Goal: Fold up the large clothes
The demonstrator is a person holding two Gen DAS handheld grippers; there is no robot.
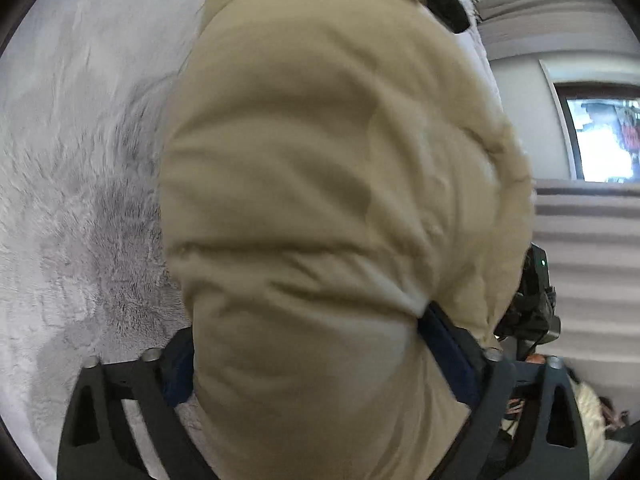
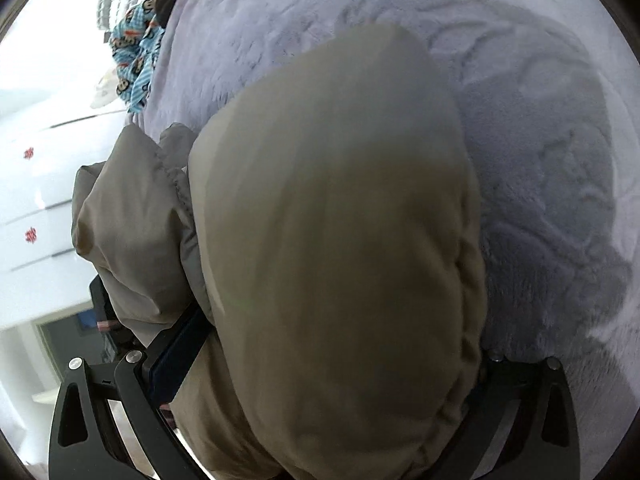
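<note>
A puffy beige jacket (image 1: pixel 320 200) fills the left wrist view, bunched into a thick roll over the grey fluffy blanket (image 1: pixel 80 220). My left gripper (image 1: pixel 308 332) is shut on it, the blue pads (image 1: pixel 444 344) pressing into the bulk from both sides with the jaws wide. In the right wrist view the same jacket (image 2: pixel 332 220) bulges between the fingers of my right gripper (image 2: pixel 340 336), which is shut on it. Its left pad (image 2: pixel 180 348) shows; the right one is hidden behind the fabric. A greyer quilted fold of the jacket (image 2: pixel 128 208) hangs out to the left.
The blanket (image 2: pixel 540 200) spreads far to the right. A blue patterned cloth (image 2: pixel 136 52) and dark clothes lie at its far edge. White drawers (image 2: pixel 36 200) stand at the left. A black device with a green light (image 1: pixel 532 304), striped fabric (image 1: pixel 592 240) and a window (image 1: pixel 600 140) are at the right.
</note>
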